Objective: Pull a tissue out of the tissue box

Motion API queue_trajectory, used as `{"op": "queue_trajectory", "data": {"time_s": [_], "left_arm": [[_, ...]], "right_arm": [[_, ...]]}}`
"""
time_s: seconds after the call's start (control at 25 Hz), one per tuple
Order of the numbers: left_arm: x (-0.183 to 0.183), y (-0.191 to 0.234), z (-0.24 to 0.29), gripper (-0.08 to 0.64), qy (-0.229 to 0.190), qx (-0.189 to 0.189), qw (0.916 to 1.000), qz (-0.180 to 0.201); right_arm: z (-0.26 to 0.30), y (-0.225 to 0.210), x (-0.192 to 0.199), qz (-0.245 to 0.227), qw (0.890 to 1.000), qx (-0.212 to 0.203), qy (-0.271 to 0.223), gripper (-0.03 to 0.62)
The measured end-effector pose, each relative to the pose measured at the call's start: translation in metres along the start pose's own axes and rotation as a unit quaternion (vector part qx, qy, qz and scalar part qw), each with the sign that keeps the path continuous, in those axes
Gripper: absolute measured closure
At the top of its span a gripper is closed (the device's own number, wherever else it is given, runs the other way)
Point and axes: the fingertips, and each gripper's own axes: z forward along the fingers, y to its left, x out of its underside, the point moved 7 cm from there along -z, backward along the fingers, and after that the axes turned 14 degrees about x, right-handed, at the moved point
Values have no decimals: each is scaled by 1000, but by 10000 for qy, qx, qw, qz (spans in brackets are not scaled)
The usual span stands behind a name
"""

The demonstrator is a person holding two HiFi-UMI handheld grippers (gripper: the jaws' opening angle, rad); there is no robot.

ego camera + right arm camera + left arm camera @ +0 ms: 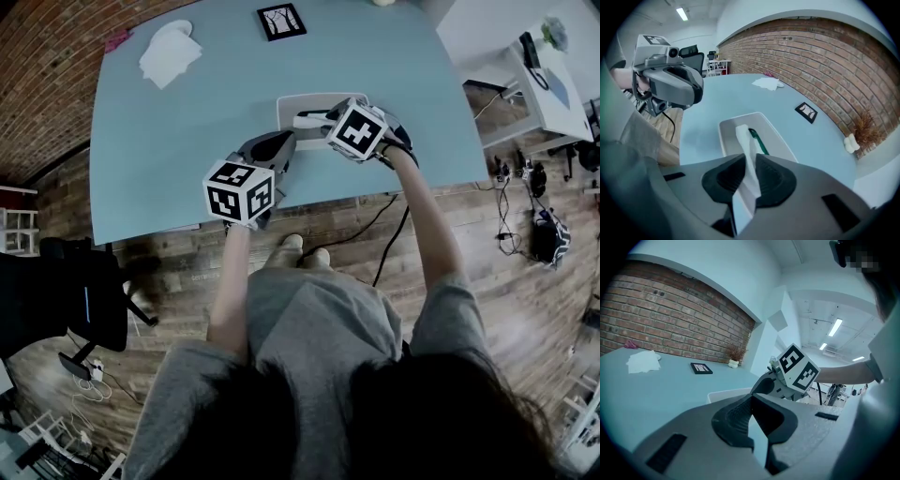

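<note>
A white tissue box (pixel 302 101) lies on the pale blue table (pixel 169 141) near its front edge. In the right gripper view a white tissue (pixel 744 140) stands up out of the box's (pixel 731 136) green-edged slot and runs between the dark pads. My right gripper (pixel 749 158) points steeply down over the box and is shut on that tissue. In the head view the right gripper (pixel 307 120) is at the box's top. My left gripper (pixel 281 148) hovers just left of the box. Its jaws (pixel 753 398) stand open with nothing between them; it faces the box (pixel 723 393).
A small black picture frame (pixel 281 21) lies at the table's far side. A loose pile of tissues (pixel 169 54) sits at the far left. A small dried plant (pixel 862 126) stands against the brick wall. A black office chair (pixel 75 300) and cables are on the wooden floor.
</note>
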Motion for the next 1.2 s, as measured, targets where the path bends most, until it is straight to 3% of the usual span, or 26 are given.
{"op": "queue_trajectory", "data": {"time_s": [0.04,0.12,1.2], "left_arm": [[0,0,0,557,9,5,10000,-2],[1,-1,1,557,23,15,10000,-1],[-5,-2,-1,557,-15,105,9999,104]], "right_arm": [[-1,-1,-1,-93,9999,99,-25,566],[-1,-3,-2,-268,9994,196,-38,583],[-21,-12,-7,-108,9991,377,-179,589]]}}
